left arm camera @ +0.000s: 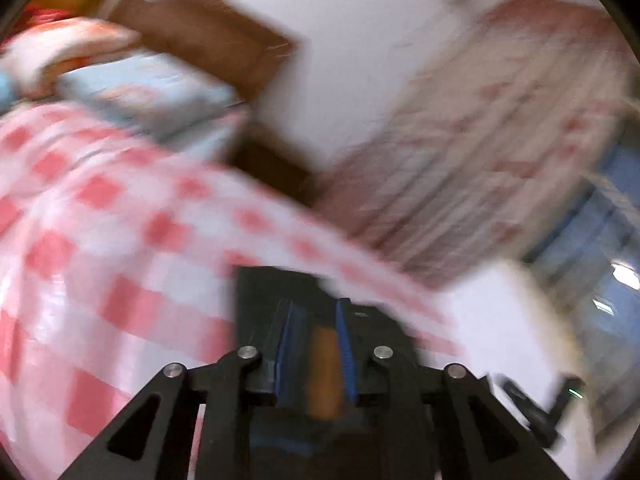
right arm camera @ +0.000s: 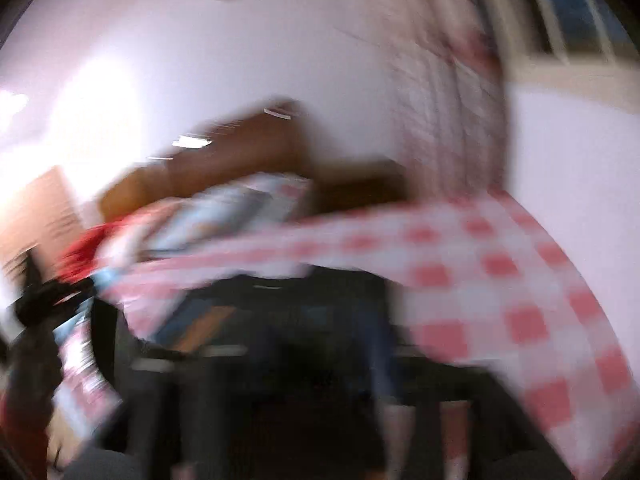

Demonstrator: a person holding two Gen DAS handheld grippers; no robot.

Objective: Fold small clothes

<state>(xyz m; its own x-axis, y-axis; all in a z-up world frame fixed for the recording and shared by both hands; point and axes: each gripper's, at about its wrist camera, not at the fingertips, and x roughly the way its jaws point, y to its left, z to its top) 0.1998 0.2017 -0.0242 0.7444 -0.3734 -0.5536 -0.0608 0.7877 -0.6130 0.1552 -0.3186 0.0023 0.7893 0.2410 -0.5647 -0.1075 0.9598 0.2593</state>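
Both views heavily motion-blurred.

Left wrist view: left hand-held gripper at bottom centre, blue-padded fingers nearly together with a narrow gap; something orange-brown visible in that gap low down, identity unclear. Whether anything is actually pinched at the tips: cannot tell. Checked cloth, pink and white, filling the left and lower part of the frame, passing just in front of and around the fingertips. Beyond it, a pile of clothes in pale blue and other colours, with a brown headboard behind against a white wall. On the right, a hanging curtain with a reddish pattern, and a window at the far right edge.

Right wrist view: right hand-held gripper only a dark smear at lower centre; opening impossible to judge, and no telling what it holds. Same checked cloth stretched across the middle and sweeping down the right side, apparently lifted in the air. Clothes pile at centre left, something red beside it, headboard behind. Curtain and window at upper right.
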